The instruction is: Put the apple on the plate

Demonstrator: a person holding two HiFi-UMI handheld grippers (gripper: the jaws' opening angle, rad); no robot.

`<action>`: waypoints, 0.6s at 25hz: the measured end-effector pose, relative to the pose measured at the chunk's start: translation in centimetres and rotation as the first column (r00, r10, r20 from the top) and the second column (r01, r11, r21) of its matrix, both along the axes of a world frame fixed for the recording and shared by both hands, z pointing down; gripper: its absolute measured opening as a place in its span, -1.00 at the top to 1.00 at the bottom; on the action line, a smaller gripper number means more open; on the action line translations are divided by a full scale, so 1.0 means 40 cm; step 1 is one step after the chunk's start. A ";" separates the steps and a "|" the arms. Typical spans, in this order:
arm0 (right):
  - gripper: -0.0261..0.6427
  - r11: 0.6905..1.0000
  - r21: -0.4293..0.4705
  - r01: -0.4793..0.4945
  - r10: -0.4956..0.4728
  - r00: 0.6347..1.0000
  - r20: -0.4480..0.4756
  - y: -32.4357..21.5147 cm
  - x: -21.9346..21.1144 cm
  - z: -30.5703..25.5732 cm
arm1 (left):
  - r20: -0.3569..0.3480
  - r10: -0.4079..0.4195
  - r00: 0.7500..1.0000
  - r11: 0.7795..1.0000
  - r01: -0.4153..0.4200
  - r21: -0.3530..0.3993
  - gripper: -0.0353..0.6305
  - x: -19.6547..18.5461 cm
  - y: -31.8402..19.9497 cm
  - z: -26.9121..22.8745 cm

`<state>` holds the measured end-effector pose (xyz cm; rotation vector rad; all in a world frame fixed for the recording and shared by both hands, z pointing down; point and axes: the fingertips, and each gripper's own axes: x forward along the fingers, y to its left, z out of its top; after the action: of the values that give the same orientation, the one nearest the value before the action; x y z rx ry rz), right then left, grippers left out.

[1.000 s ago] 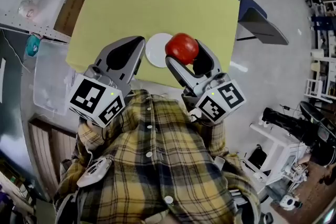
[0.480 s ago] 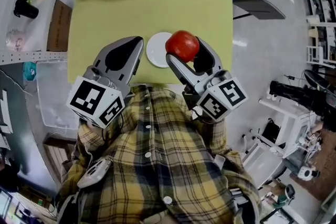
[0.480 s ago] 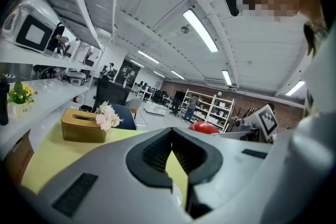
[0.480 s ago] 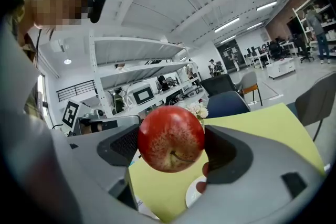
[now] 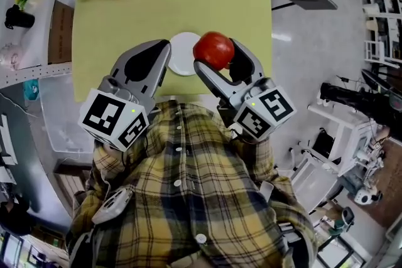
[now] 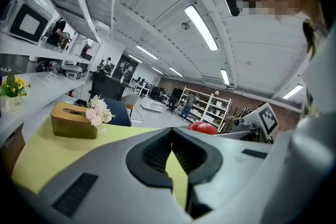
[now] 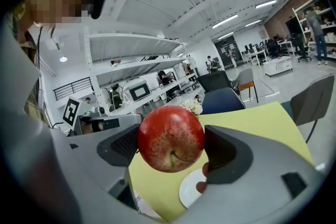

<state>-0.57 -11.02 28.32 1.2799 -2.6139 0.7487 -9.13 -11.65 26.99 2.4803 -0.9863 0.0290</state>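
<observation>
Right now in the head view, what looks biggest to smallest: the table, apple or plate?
Table, by far.
Then apple and plate look about alike; the apple is raised nearer the camera, so unsure.

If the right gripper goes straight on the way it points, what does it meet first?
Nothing close: the right gripper, holding the apple, seems aimed across the yellow table, above the plate. The flowers at the far edge may come first; depth unclear.

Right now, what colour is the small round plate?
Plain white round plate; clearest in the head view.
</observation>
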 end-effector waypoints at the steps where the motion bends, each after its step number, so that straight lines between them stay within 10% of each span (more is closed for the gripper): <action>1: -0.18 1.000 -0.003 0.006 -0.006 1.000 -0.003 -0.002 0.003 0.000 | 0.000 -0.001 1.000 1.000 0.001 -0.001 0.87 0.006 -0.002 -0.001; 15: -0.18 0.998 -0.035 0.058 -0.059 0.998 -0.025 -0.014 0.010 0.049 | 0.023 -0.029 0.999 0.999 0.030 -0.037 0.87 0.028 -0.022 0.063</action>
<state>-0.17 -11.58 30.27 1.1907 -2.5943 0.7579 -8.02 -12.54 29.51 2.4365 -1.0220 0.0646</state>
